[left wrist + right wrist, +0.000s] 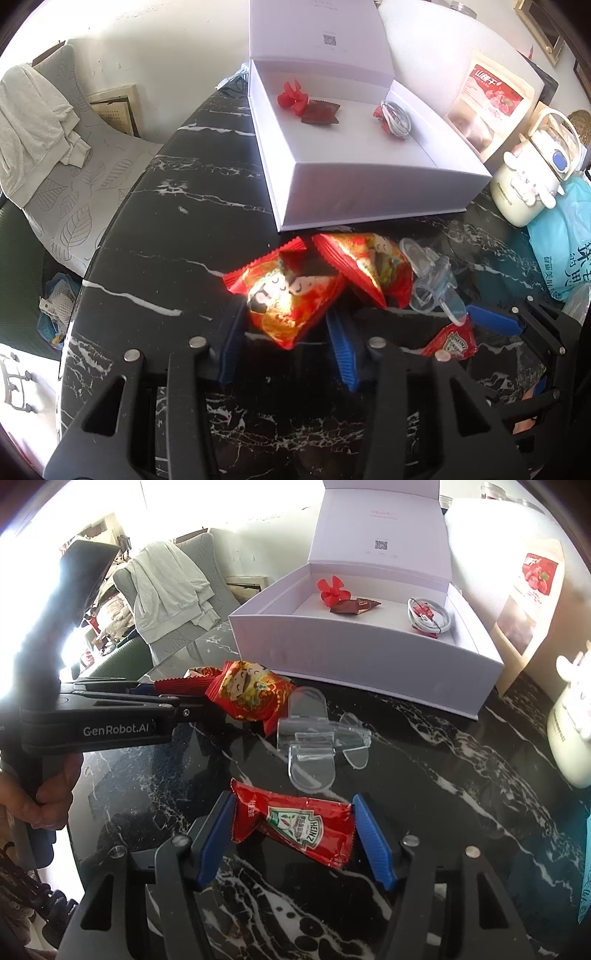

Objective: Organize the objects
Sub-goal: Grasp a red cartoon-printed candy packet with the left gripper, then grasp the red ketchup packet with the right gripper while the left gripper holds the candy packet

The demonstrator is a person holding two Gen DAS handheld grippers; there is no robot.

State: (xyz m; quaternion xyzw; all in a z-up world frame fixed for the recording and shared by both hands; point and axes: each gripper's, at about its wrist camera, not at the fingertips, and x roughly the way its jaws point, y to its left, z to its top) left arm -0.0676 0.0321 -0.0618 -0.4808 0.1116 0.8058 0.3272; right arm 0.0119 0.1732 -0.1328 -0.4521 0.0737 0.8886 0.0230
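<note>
- Our left gripper (286, 341) has its blue pads spread around a red and gold cartoon-print snack packet (291, 299) on the black marble bench (155, 236); contact unclear
- Our right gripper (293, 836) is spread, a red Heinz ketchup sachet (295, 825) between its pads, touching
- Second red packet (369, 267) and clear plastic clip (317, 734) lie just before the open white box (369, 664)
- Box holds red flower, brown wrapper, coiled white cable

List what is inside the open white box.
Inside the white box: a red plastic flower, a brown wrapped packet and a coiled white cable over something red. The near wall hides the floor's front strip.
</note>
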